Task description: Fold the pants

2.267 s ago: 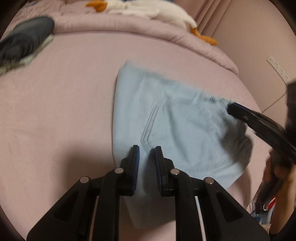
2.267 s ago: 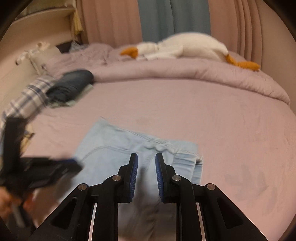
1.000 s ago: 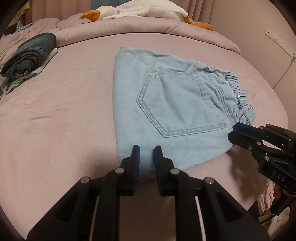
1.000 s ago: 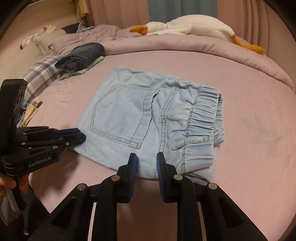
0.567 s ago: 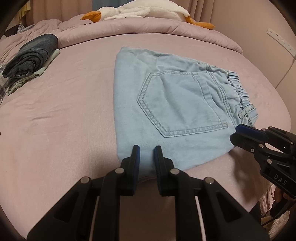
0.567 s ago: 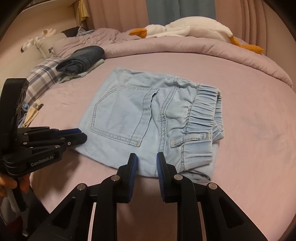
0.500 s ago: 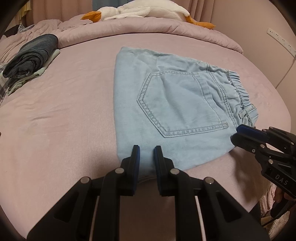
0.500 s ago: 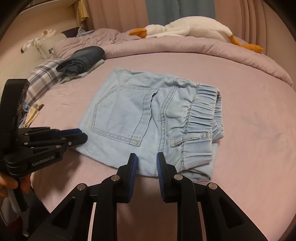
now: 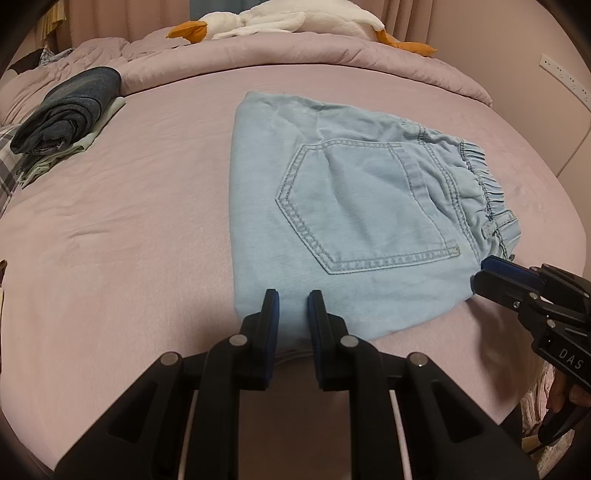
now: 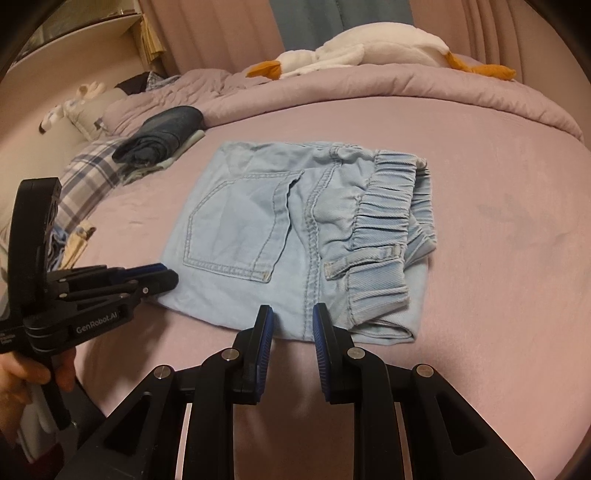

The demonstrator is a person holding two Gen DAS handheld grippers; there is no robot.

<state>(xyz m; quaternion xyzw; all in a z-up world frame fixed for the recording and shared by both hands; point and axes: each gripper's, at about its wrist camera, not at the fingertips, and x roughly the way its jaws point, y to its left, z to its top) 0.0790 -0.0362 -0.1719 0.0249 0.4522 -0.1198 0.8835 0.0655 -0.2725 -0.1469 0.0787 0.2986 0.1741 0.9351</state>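
Seen from the left wrist: left gripper (image 9: 292, 301) at six o'clock, pointed steeply down at the bed (image 9: 122, 229), jaws parted by a narrow gap with nothing between, tips over the near hem of the folded pants (image 9: 351, 221). Pants lay flat at centre, light blue denim, back pocket up, elastic waistband toward three o'clock. Right gripper (image 9: 491, 273) reached in from four o'clock, blue-padded tips just beside the pants' near right corner, contact impossible to tell; fingers of the holding hand (image 9: 565, 398) glimpsed below it. Folded dark clothes (image 9: 66, 110) sat at ten o'clock, a plush goose (image 9: 295, 18) at twelve on the rolled duvet (image 9: 295, 55). Seen from the right wrist: right gripper (image 10: 291, 317) at six o'clock, tilted less steeply, jaws slightly apart and empty, tips just short of the pants' (image 10: 280, 229) near edge below the centre seam. Waistband bunched toward two o'clock. Left gripper (image 10: 162, 275) came in from eight o'clock, held nearly level by a hand (image 10: 22, 376) wrapped round its grip, tips at the pants' near left corner, jaws seen edge-on, gap not readable there. Plaid cloth (image 10: 85, 173) lay at ten o'clock.
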